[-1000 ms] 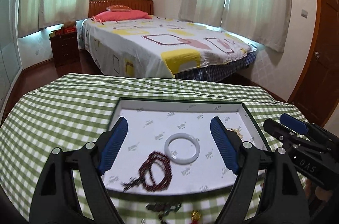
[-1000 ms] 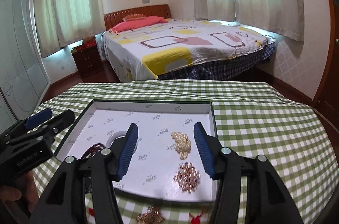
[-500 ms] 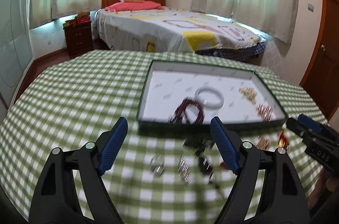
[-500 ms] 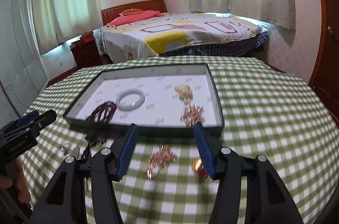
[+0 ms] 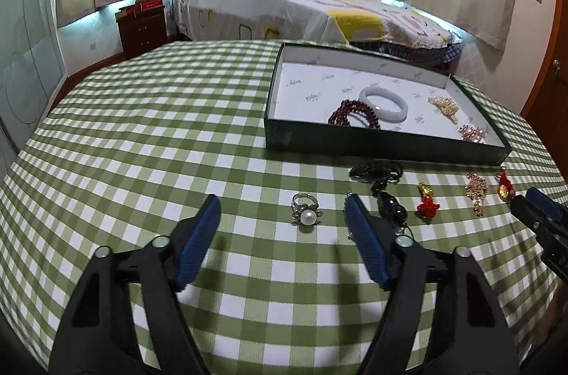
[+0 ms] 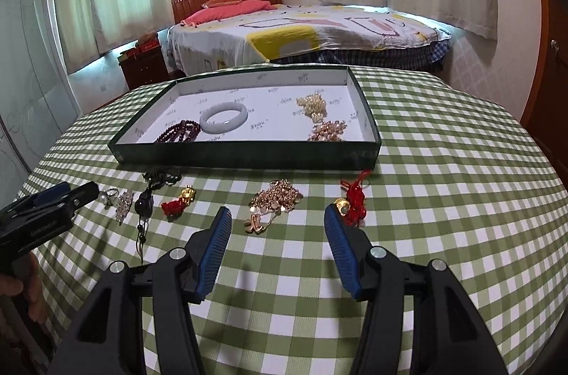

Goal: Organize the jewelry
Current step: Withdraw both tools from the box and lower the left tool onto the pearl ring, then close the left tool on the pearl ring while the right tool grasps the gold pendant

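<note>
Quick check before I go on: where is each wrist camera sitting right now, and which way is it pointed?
Left wrist: above the table's near-left part, facing the pearl ring between the open left gripper; the right gripper's tip shows at right.
Right wrist: further right, facing the gold chain between the open right gripper; left gripper at left.
Both share the tray and bed.

I see the green tray (image 6: 248, 155) holding a white bangle (image 6: 223, 122), dark red beads (image 6: 179, 133) touching it, and two gold clusters (image 6: 325, 130). On the cloth before it lie a pearl ring (image 5: 306, 213), a black pendant (image 5: 390, 203), red-tasselled charms (image 5: 427, 206) and, I think, a gold chain (image 6: 275, 203).
</note>
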`<state>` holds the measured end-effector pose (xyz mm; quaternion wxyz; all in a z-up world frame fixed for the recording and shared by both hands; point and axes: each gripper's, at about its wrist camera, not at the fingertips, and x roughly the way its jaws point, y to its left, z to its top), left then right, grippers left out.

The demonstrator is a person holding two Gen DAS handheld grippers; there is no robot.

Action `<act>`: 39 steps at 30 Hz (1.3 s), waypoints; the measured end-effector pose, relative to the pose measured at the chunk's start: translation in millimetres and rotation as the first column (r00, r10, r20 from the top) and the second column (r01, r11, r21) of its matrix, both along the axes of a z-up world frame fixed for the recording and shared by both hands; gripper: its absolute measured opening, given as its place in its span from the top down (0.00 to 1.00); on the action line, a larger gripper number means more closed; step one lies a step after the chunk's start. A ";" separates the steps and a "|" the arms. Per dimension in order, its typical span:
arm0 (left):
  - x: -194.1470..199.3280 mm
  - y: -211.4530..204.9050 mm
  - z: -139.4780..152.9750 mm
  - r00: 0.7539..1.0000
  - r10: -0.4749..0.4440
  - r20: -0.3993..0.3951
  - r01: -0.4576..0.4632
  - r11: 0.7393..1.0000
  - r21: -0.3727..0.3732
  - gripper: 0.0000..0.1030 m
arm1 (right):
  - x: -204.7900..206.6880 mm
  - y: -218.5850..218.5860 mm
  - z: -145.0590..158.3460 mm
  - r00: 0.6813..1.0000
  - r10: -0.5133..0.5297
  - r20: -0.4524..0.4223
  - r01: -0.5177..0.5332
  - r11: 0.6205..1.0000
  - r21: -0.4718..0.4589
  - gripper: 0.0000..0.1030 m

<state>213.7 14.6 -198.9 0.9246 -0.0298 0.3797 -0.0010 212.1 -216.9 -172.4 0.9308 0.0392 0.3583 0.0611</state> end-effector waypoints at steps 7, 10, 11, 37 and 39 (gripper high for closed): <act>10.1 -0.3 -12.7 0.997 -0.016 -0.073 0.014 0.999 -0.028 0.45 | 0.0 1.1 -3.2 1.000 0.007 -0.005 -0.007 1.000 0.002 0.48; 13.0 -0.9 -16.4 0.995 -0.025 -0.098 0.021 0.999 -0.040 0.51 | 1.0 1.5 -5.0 1.000 0.011 -0.011 -0.011 1.000 0.007 0.48; 13.0 -0.7 -16.6 0.995 -0.026 -0.102 0.021 0.999 -0.042 0.51 | 1.2 1.9 -5.5 1.000 0.013 -0.013 -0.013 1.000 0.007 0.48; 6.6 3.9 12.0 1.000 -0.027 0.014 0.027 0.999 -0.027 0.79 | 41.0 8.0 -16.0 0.993 0.020 -0.113 -0.019 1.000 0.007 0.50; 7.5 6.5 13.7 1.000 -0.022 0.016 0.023 0.999 -0.032 0.79 | 47.8 9.3 -15.5 0.993 0.019 -0.116 -0.020 1.000 -0.008 0.50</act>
